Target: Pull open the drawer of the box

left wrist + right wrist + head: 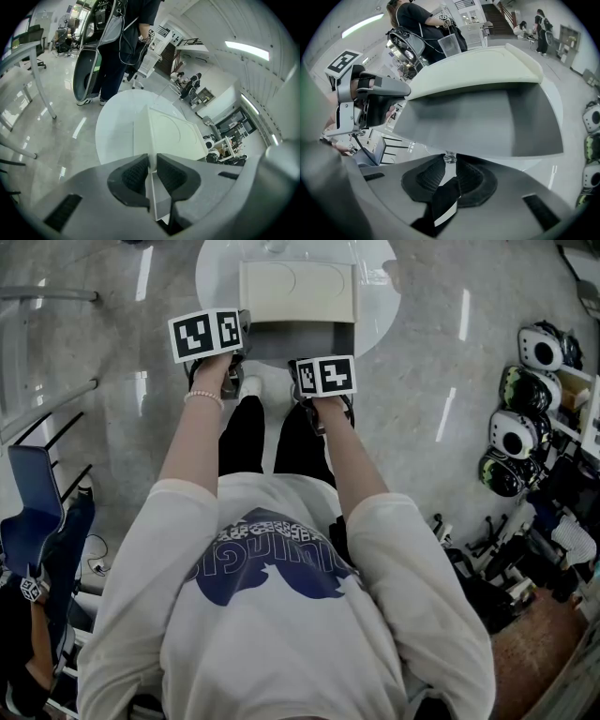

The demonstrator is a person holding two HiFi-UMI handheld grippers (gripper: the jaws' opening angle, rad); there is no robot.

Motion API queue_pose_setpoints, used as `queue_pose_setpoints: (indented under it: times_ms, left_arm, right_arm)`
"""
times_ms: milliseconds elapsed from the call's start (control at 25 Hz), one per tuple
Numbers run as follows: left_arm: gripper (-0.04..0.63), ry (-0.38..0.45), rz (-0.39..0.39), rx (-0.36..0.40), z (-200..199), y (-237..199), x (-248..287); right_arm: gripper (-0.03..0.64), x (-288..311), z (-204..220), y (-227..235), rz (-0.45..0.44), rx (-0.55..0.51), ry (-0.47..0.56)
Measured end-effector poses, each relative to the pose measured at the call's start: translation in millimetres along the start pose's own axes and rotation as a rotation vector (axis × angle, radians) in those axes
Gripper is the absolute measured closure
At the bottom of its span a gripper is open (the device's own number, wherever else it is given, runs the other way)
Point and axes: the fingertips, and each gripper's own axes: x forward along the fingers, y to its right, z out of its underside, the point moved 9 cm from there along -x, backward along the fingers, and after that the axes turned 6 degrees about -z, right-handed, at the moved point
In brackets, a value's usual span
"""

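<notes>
Drawer [298,339] of the cream box [298,292], seen from the head view. The box stands on a round white table [380,310]. The drawer is drawn out toward the table's near edge, its grey interior exposed below the box's pale top.

Left tool [152,169]: at the drawer's near left corner, jaws closed together on a thin pale edge [151,140] that runs down from the corner of the box. Whether this edge belongs to the box or to the drawer cannot be told.

Right tool [449,163]: at the drawer front, jaws clamped on a small metal knob [449,158]. The open grey drawer fills the view just beyond.

Both tools point steeply down. Their marker cubes [206,334] lie level with the drawer front, well apart from each other.
</notes>
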Motion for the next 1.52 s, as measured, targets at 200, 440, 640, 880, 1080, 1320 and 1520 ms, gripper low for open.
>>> queue_pose_setpoints:
  times_ms: [200, 440, 640, 880, 1080, 1320, 1520]
  left_arm:
    - [0.531, 0.001, 0.000, -0.002, 0, 0, -2]
    - [0.531, -0.002, 0.003, -0.002, 0, 0, 2]
    - [0.531, -0.002, 0.006, -0.002, -1, 0, 1]
    - [0.531, 0.000, 0.005, -0.003, 0, 0, -3]
    - [0.531, 0.000, 0.005, -0.003, -1, 1, -1]
    - [0.531, 0.000, 0.005, -0.002, -1, 0, -2]
    - [0.531, 0.000, 0.004, -0.004, -1, 1, -2]
  right_arm:
    - [0.551, -2, 8, -3, -0.002, -0.010, -0.012]
    - [0.551, 1, 21, -2, -0.008, -0.024, -0.036]
    - [0.551, 2, 27, -4, -0.011, -0.017, -0.037]
    - [0.551, 0, 35, -7, -0.013, -0.017, -0.040]
    - [0.551, 2, 35, -5, -0.011, -0.018, -0.042]
    - [0.551, 5, 35, -3, -0.011, 0.000, -0.046]
    - [0.551, 5, 34, -3, -0.014, -0.001, -0.043]
